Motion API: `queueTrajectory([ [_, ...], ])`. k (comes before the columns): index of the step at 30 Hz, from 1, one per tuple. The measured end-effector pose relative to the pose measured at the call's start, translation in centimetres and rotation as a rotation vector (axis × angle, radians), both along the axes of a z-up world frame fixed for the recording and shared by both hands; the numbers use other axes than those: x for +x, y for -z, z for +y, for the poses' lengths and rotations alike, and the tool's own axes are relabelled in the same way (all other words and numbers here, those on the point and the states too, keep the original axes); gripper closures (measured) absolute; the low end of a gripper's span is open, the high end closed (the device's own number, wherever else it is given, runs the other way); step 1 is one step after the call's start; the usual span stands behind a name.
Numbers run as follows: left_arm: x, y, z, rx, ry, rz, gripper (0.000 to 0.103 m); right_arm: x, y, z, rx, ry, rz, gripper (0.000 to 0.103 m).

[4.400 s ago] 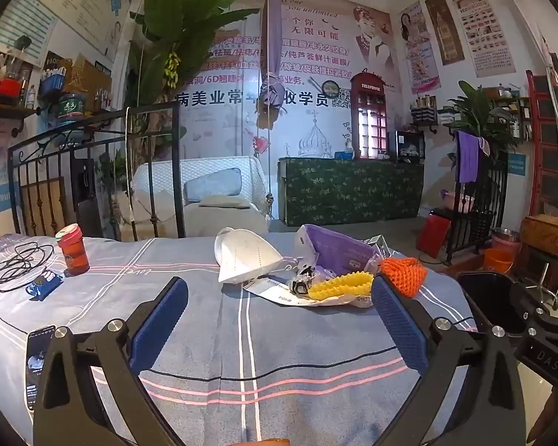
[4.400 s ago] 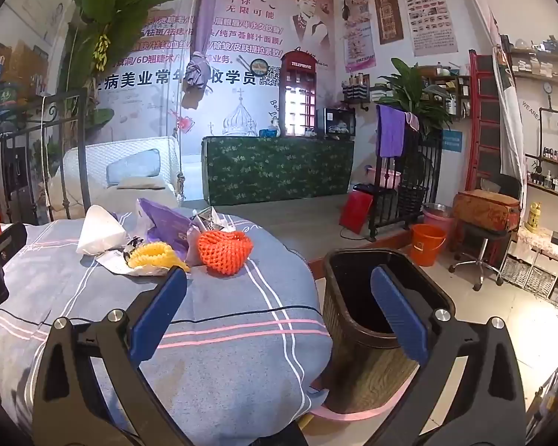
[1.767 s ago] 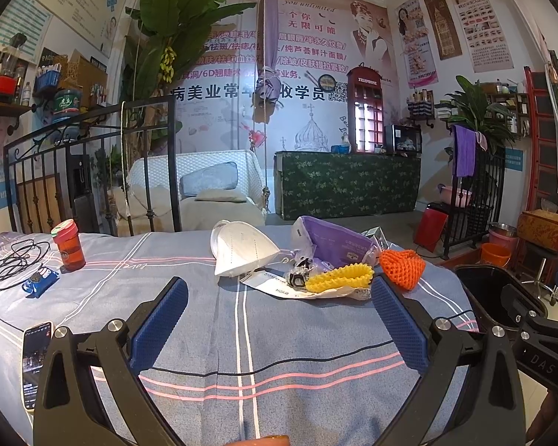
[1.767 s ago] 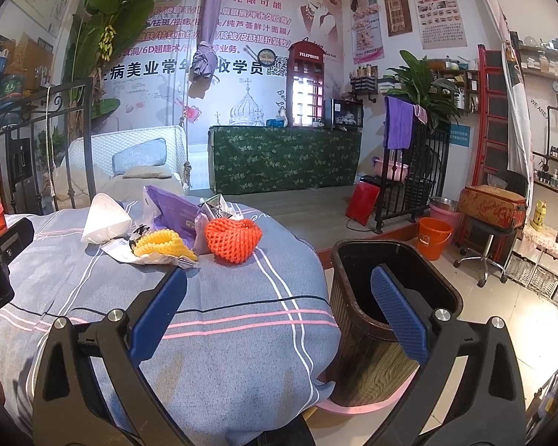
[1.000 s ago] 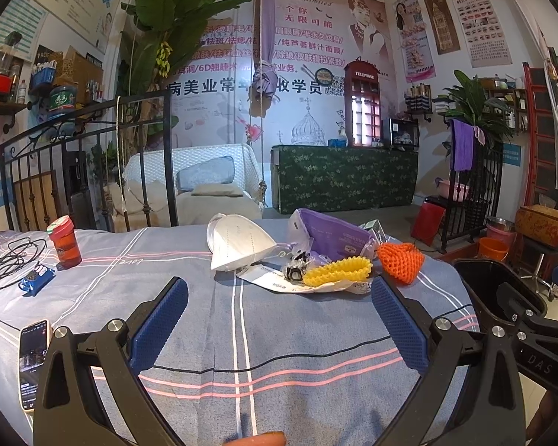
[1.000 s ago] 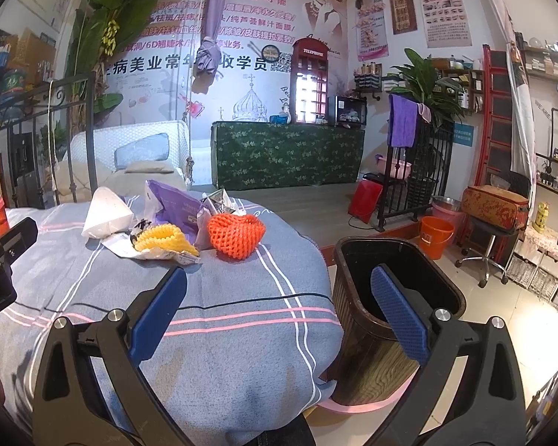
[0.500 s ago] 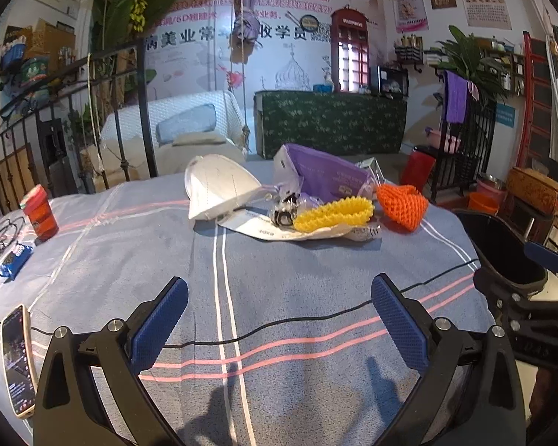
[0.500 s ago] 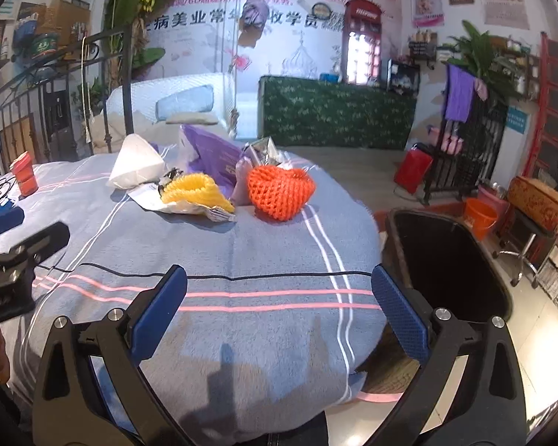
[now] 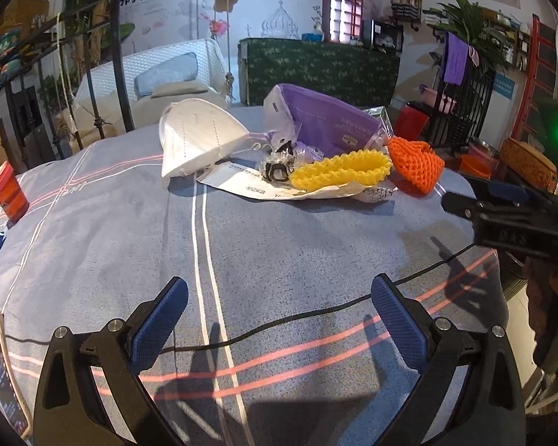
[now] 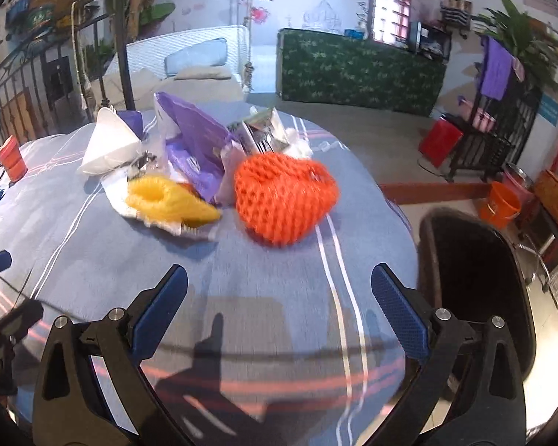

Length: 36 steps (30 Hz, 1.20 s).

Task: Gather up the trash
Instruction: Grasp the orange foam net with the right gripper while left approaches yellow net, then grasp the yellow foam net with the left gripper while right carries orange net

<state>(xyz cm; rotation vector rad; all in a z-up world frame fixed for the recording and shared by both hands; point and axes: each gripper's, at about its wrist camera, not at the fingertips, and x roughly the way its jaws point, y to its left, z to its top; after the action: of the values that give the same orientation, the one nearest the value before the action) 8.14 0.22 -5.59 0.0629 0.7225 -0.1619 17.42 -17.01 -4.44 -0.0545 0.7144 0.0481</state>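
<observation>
On the grey-blue striped cloth-covered surface [image 9: 279,245], the trash sits in one cluster toward the far edge: a white folded face mask [image 9: 199,141], a purple plastic pouch [image 9: 323,122], a crumpled clear wrapper with a black part [image 9: 279,167], a yellow foam fruit net [image 9: 340,173] lying on a flat white printed paper wrapper [image 9: 264,187], and an orange foam fruit net [image 9: 414,165] at the right end. Mask touches the paper wrapper; the yellow net lies just beside the orange one.

Left gripper [image 9: 279,316]: jaws spread wide, nothing between the blue pads, above bare cloth, well short of the cluster.

Right gripper [image 10: 279,297]: jaws likewise wide apart, empty; orange net [image 10: 284,202] lies ahead of them, apart. View slightly blurred.

Dark brown waste bin [image 10: 476,282] stands on the floor just beside the right edge of the surface; its inside is dark.

Also on the cloth, far left: a red cup [image 9: 7,191], a phone [image 9: 3,371].
</observation>
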Motion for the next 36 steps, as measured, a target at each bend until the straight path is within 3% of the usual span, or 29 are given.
queueTrajectory([
  [7, 1.3, -0.1, 0.3, -0.047, 0.014, 0.055, 0.006, 4.0, -0.3, 0.8, -0.053, -0.033, 0.019, 0.016],
  [11, 2.1, -0.7, -0.3, -0.034, 0.036, 0.044, 0.006, 6.1, 0.1, 0.9, -0.077, -0.030, 0.047, 0.019],
  [16, 3.3, -0.9, -1.2, -0.038, 0.071, 0.055, 0.006, 7.9, 1.5, 0.0, -0.060, -0.015, 0.107, 0.050],
  [21, 4.8, -1.3, -2.8, -0.042, 0.132, 0.059, 0.006, 7.3, 1.0, -1.1, 0.004, -0.009, 0.090, 0.071],
  [30, 8.6, -3.0, -6.5, 0.014, 0.223, 0.010, 0.010, 5.3, 0.1, -2.0, 0.059, 0.002, 0.068, 0.074],
  [36, 11.0, -2.5, -8.7, 0.082, 0.297, 0.047, 0.017, 4.0, 0.1, -2.8, 0.077, 0.025, 0.075, 0.073],
])
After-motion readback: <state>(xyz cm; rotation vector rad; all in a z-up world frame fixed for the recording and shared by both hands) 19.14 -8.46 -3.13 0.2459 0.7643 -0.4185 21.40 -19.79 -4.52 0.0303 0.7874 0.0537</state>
